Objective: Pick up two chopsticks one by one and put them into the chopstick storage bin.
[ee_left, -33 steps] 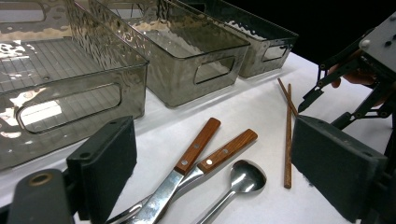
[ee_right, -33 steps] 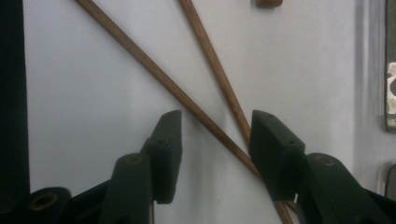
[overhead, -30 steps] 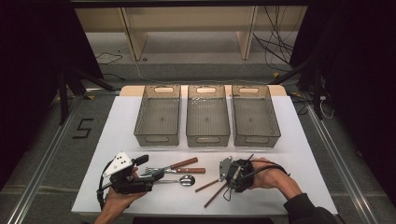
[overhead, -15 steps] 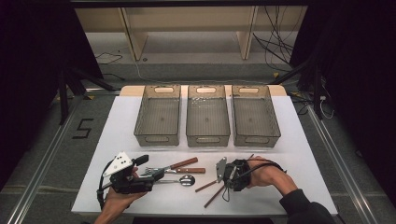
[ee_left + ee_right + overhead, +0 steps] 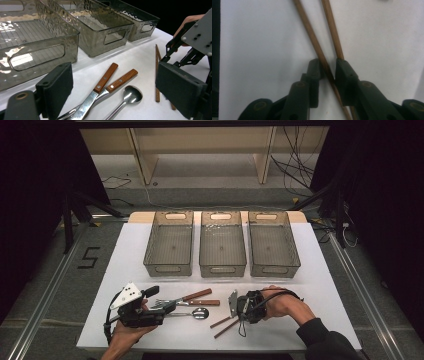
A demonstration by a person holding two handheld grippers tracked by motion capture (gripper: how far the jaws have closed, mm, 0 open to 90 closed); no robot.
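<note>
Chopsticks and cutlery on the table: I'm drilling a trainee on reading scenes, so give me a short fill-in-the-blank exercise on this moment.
1. Behind the cutlery stand ____ clear bins in a row.
2. The right gripper has been closing its jaws around one of the two wooden ____.
3. Beside the two wooden-handled utensils lies a metal ____.
4. The left gripper has its jaws ____.

Missing words: three; chopsticks; spoon; open
</note>
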